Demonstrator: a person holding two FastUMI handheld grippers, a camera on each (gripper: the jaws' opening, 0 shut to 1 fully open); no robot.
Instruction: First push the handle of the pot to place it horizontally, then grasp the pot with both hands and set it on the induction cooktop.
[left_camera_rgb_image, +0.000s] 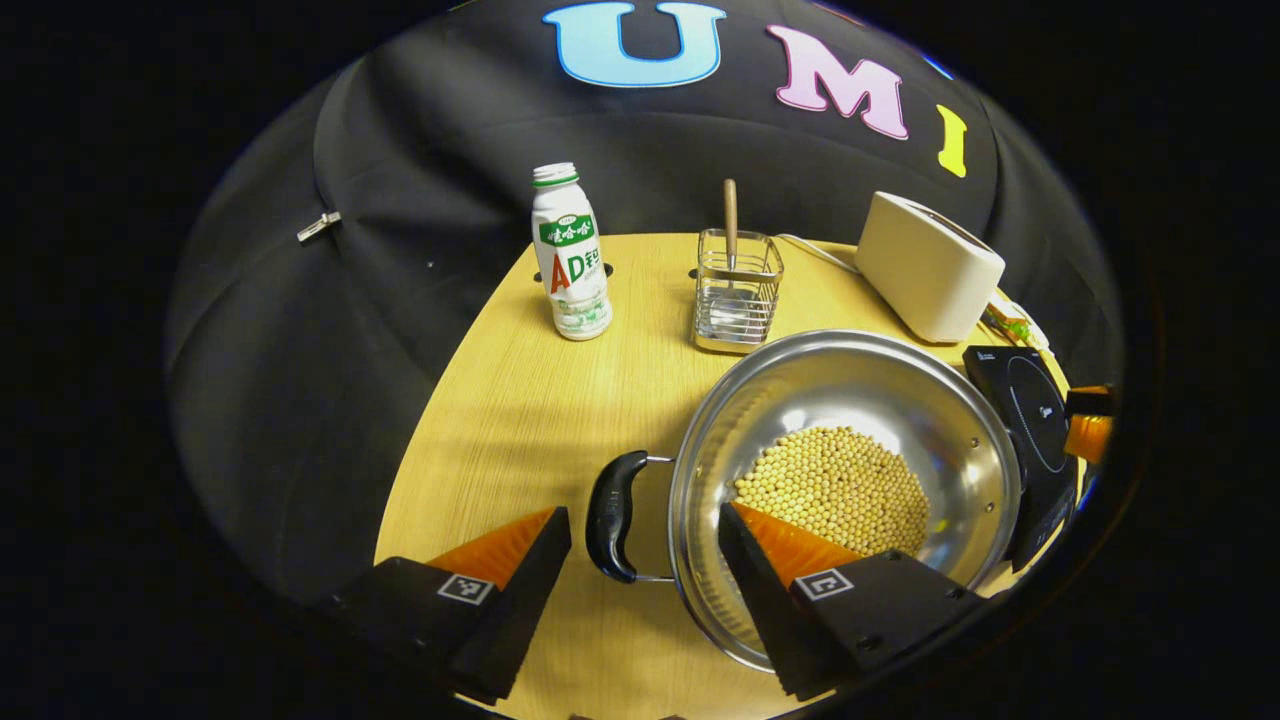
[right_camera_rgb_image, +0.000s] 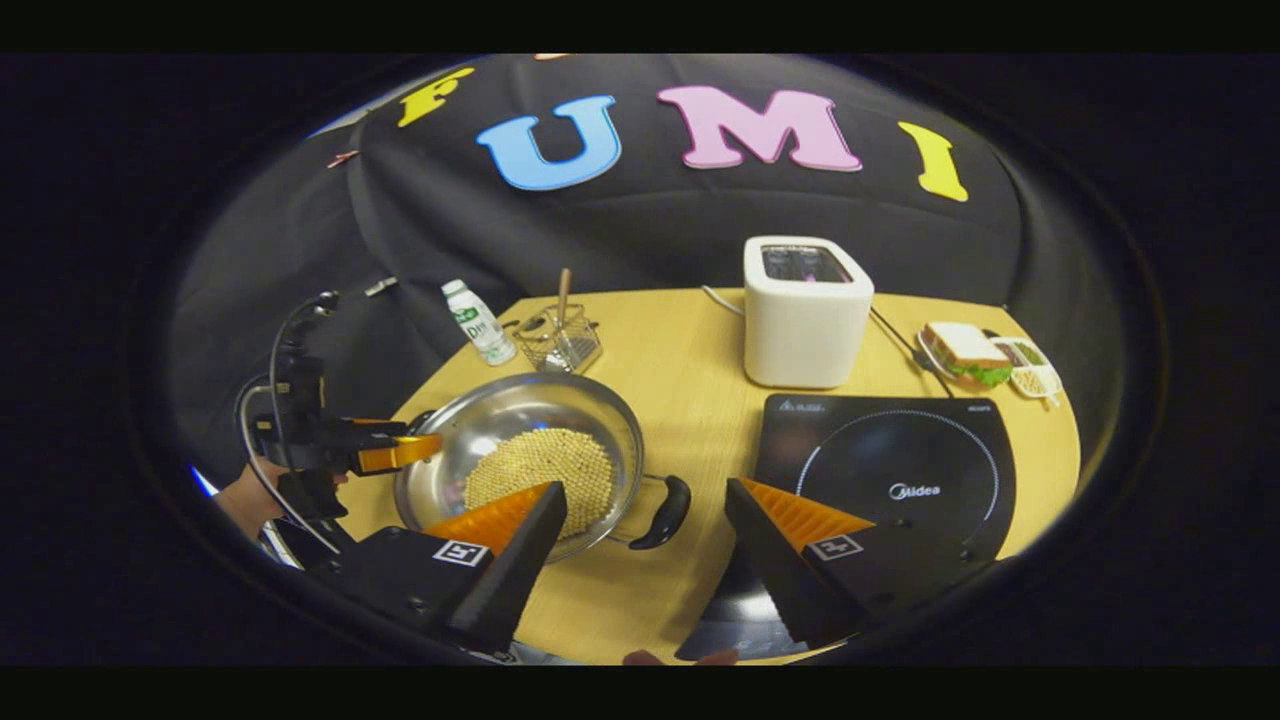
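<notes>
Two grippers stand over a yellow wooden table (right_camera_rgb_image: 690, 370); both have their fingers spread wide and pinch nothing. In the left gripper view the left gripper (left_camera_rgb_image: 645, 545) straddles the pot's near black handle (left_camera_rgb_image: 612, 515), which lies in the gap between the fingers without either one visibly touching it; the right-hand finger hides part of the rim. The pot (left_camera_rgb_image: 850, 390), a shallow steel one, sits on the table with a heap of pale beans (left_camera_rgb_image: 835, 488) in its bottom; its far rim overlaps the edge of the induction cooktop (left_camera_rgb_image: 1035, 410), though whether it rests on it or merely stands in front cannot be told. In the right gripper view the right gripper (right_camera_rgb_image: 645, 520) hovers with the pot's other handle (right_camera_rgb_image: 668, 512) in the gap between its fingers, the cooktop just beside the pot and partly hidden by the right finger. Behind stand a drink bottle (left_camera_rgb_image: 570, 255), a wire holder (left_camera_rgb_image: 738, 292) with a wooden-handled utensil whose head is hard to make out, a white toaster (right_camera_rgb_image: 806, 312), and a sandwich on a plate (right_camera_rgb_image: 968, 355); a hand (right_camera_rgb_image: 245, 500), largely cut off, holds the left gripper there.
</notes>
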